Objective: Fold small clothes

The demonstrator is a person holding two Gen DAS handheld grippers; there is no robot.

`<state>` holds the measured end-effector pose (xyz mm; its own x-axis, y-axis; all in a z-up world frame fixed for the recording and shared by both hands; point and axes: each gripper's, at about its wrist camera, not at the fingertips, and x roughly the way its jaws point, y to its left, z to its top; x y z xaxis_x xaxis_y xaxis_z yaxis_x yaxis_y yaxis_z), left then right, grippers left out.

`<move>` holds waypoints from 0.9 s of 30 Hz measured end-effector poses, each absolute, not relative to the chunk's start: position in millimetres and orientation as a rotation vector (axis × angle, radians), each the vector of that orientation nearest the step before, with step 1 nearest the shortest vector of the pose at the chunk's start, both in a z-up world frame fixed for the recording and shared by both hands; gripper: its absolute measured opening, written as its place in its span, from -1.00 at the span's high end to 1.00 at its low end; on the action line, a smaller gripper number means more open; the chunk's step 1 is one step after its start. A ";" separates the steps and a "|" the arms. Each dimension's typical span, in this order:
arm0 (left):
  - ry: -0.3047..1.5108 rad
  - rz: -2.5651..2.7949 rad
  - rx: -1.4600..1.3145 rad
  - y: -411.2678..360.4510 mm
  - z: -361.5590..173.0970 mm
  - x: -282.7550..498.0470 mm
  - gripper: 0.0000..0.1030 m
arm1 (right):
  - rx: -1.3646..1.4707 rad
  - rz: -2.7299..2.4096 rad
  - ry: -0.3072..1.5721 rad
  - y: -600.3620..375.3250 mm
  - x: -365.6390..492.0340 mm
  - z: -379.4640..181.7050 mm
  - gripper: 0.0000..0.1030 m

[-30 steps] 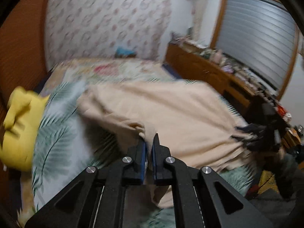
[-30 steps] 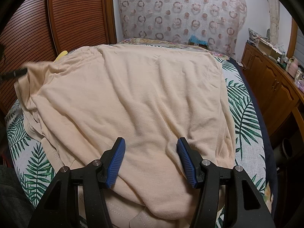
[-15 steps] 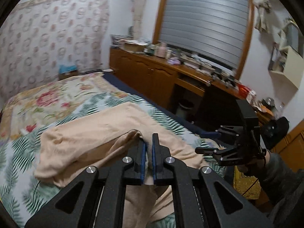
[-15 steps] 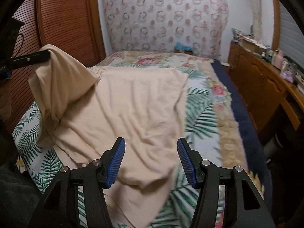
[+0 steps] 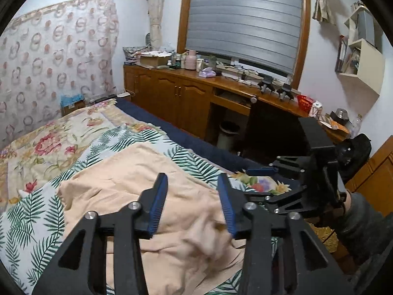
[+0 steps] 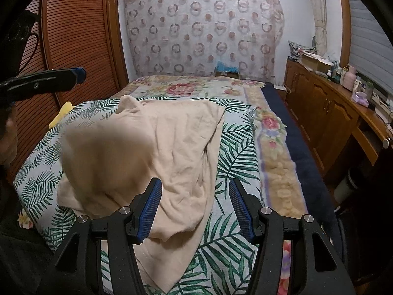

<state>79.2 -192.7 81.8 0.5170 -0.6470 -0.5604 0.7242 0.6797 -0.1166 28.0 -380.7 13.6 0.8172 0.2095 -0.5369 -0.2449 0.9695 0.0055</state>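
Now let the fold settle before you reach again: the peach-coloured soft knit garment [image 6: 172,152] lies on the palm-leaf printed bedspread [image 6: 235,152], one side thrown over toward its middle, and a blurred flap of it is dropping just below your left gripper [image 5: 192,205]. That gripper's blue-padded jaws are opening, with no cloth pinched between them; the garment only shows beneath. Wait until the flap lands, then check that its edge runs straight along the garment's body and smooth the bunched near end before the next fold. Your right gripper [image 6: 196,207] hovers above the garment's near edge, jaws apart and holding nothing, tilted down toward the bed. Your left gripper points downward across the garment toward the right one, which sits just beyond the garment's far side.
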 end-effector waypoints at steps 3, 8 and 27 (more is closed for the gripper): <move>0.624 -0.778 0.144 -183.5 71.9 86.0 0.11 | -0.079 0.252 0.564 -375.9 30.8 13.4 -0.14; 0.631 -0.676 0.113 -145.7 53.4 93.8 -0.35 | -0.107 0.279 0.567 -360.4 44.0 13.7 -0.14; 0.655 -0.265 0.013 8.2 -1.1 104.0 -0.40 | -0.306 0.520 0.572 -235.4 146.2 33.6 -0.14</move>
<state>104.0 8.2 -1.1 0.7605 -0.2396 -0.6035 0.2477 0.9662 -0.0715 146.2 -235.4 33.6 0.7180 0.3800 -0.5831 -0.5449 0.8281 -0.1313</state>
